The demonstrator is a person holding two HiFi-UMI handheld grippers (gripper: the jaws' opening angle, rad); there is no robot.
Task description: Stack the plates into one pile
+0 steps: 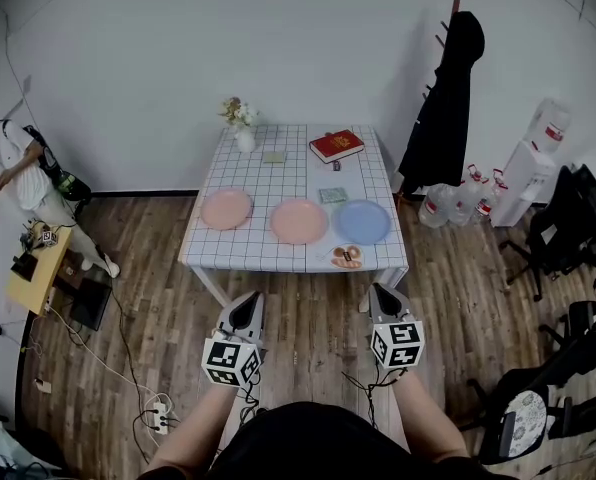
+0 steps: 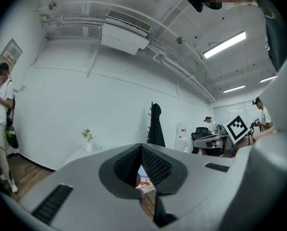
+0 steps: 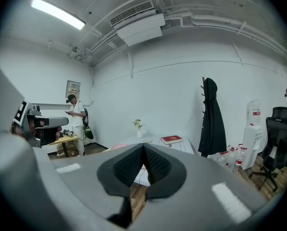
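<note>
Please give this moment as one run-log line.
stage: not started | left gripper: shut, empty | right gripper: shut, empty | left pink plate, middle pink plate, blue plate: separate on table

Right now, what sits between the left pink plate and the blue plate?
A second pink plate lies between the left pink plate and the blue plate, and nothing else. The head view shows it.

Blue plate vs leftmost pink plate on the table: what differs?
Colour: the round blue plate is light blue; the leftmost round pink plate is pale pink.
Place: the blue plate ends the row on the right, near a small snack dish; the pink plate ends it on the left.
Gap: the blue plate sits closer to the middle pink plate than the leftmost pink plate does.
Both lie flat, empty and unstacked on the checked table.
</note>
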